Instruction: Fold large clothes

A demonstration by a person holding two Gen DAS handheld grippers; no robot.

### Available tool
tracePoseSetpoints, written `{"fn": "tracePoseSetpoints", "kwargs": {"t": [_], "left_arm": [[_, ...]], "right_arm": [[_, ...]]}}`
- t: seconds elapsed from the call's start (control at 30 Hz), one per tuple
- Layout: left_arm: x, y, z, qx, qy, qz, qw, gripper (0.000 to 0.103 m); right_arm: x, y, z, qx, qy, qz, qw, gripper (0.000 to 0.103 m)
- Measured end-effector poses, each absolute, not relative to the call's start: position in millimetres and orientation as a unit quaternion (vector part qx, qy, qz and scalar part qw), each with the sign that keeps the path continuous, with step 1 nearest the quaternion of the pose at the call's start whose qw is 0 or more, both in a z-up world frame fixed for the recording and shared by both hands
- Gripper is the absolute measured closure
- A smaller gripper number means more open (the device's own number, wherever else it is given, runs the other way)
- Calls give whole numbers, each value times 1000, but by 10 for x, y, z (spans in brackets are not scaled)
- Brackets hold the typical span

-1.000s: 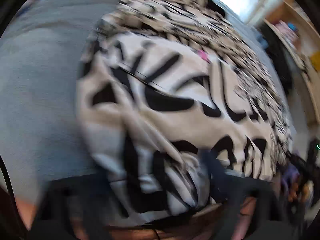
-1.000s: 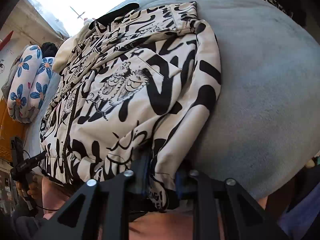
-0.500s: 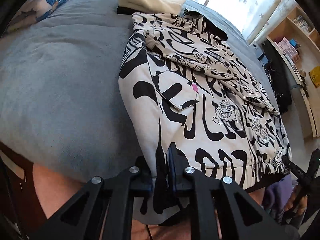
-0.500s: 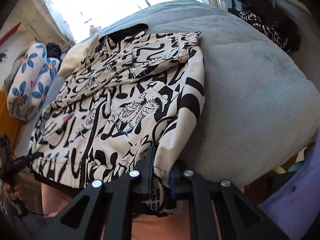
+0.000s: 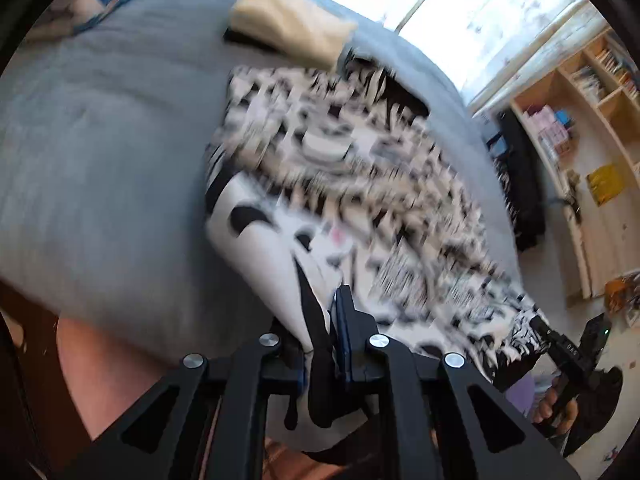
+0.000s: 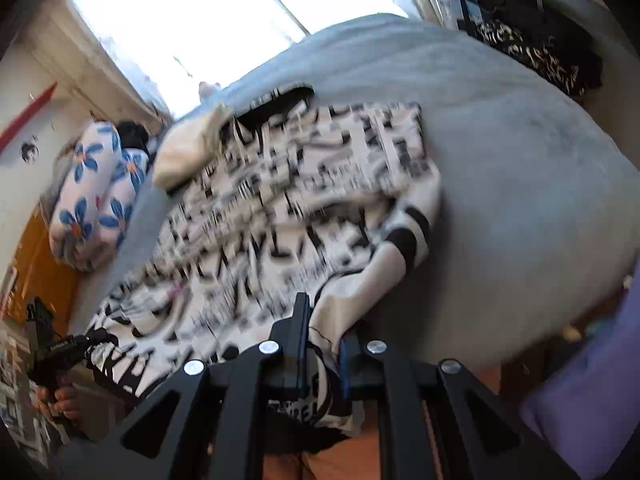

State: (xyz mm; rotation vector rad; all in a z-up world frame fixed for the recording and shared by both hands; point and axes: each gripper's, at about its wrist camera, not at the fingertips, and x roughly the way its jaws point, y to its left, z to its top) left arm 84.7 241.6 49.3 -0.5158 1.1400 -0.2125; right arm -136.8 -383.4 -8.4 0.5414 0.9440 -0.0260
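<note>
A cream jacket (image 5: 360, 184) with a black cartoon print lies spread on a grey bed (image 5: 100, 152), blurred by motion. My left gripper (image 5: 322, 336) is shut on the jacket's near left hem corner, lifted off the bed. In the right wrist view the same jacket (image 6: 280, 200) shows, and my right gripper (image 6: 324, 344) is shut on its near right hem corner, cloth bunched between the pads. Each gripper also appears in the other's view, the right gripper (image 5: 560, 348) at far right and the left gripper (image 6: 72, 348) at far left, both holding the hem. The collar end lies farthest away.
A cream cushion (image 5: 288, 28) sits past the collar. A blue-flowered pillow (image 6: 92, 196) lies on the bed's left side. Wooden shelves (image 5: 580, 128) stand to the right, with dark clothes (image 6: 528, 52) piled beside the bed. A window lights the far wall.
Both grippers have risen with the hem corners, pulling the jacket's near edge up off the bed. The left gripper, blurred over the cloth a second ago, now holds it firmly.
</note>
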Motion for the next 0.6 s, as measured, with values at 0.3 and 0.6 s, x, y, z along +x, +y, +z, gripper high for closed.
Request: {"fn": "tracePoseSetpoints", "kwargs": {"t": [0.3, 0.6], "left_arm": [[2508, 2495, 744, -269, 472, -70, 837, 87], [3976, 2505, -3, -281, 553, -71, 781, 53]], "right_arm": [[59, -4156, 154, 273, 395, -46, 876, 90], [1299, -4481, -387, 291, 428, -86, 851, 55]]}}
